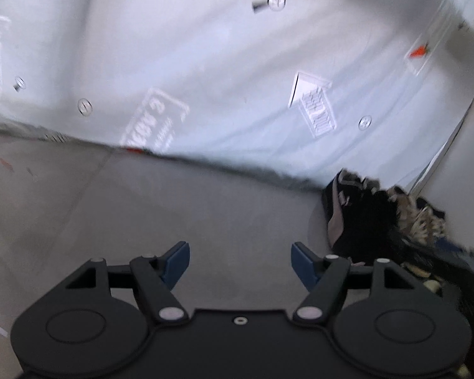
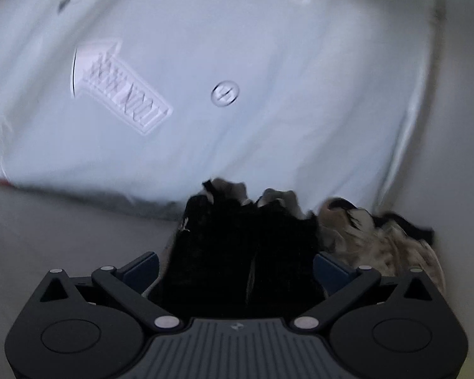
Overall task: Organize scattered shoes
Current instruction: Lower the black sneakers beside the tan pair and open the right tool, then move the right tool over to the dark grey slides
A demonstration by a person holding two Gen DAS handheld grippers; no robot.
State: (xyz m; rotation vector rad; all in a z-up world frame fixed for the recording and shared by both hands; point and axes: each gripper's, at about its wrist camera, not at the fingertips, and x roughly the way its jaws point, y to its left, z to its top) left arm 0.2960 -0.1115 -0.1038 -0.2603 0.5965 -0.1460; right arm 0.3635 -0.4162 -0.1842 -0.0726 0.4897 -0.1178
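A pair of black shoes (image 2: 237, 237) stands on the grey floor against a white film-covered panel, toes toward it. My right gripper (image 2: 237, 268) is open with the pair between its fingers; a strip of floor shows beside the left pad (image 2: 143, 267). A furry tan-and-black pair (image 2: 379, 237) sits just right of the black one. In the left wrist view the black shoes (image 1: 357, 218) and the furry pair (image 1: 420, 221) lie at the lower right. My left gripper (image 1: 240, 262) is open over bare floor to their left, holding nothing. Both views are blurred.
The white panel (image 1: 237, 63), wrapped in protective film with printed marks and round fasteners, fills the background. Its lower edge meets the grey tiled floor (image 1: 142, 205). A corner with another wall (image 1: 464, 132) closes the right side behind the shoes.
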